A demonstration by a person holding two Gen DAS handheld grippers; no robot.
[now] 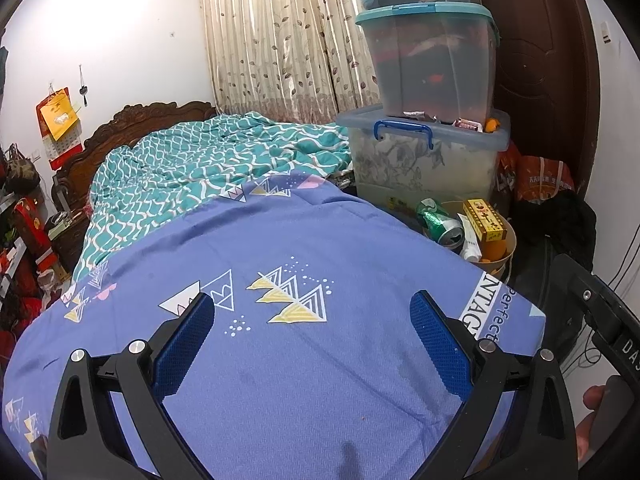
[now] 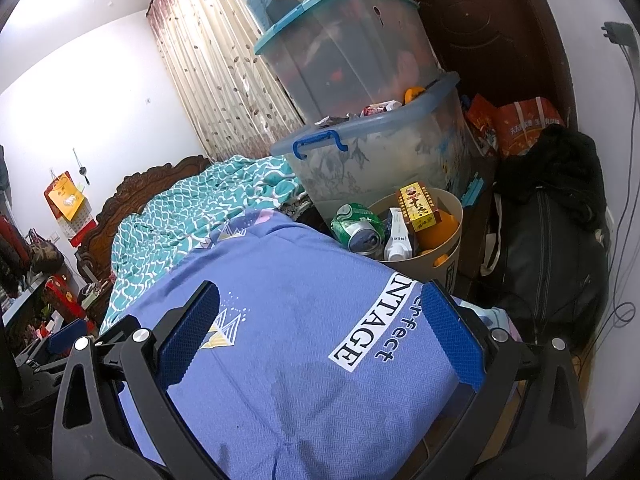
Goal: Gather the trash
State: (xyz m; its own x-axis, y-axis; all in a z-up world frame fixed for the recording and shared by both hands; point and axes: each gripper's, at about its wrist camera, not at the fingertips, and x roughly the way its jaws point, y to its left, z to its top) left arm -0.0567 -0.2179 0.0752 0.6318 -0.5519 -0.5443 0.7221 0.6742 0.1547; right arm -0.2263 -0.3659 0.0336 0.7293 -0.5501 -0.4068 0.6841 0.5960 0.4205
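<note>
Right wrist view: beige bin (image 2: 448, 252) beside bed (image 2: 280, 340), holding green can (image 2: 358, 226), white tube (image 2: 398, 240), yellow box (image 2: 418, 204); right gripper (image 2: 320, 320) and left gripper (image 1: 312, 320) fingers spread wide, empty, over purple sheet

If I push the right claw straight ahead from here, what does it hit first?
Most likely the blue bedsheet right under the open right claw. Clearing that, the beige trash bin with the green can lies beyond; depth is uncertain.
</note>
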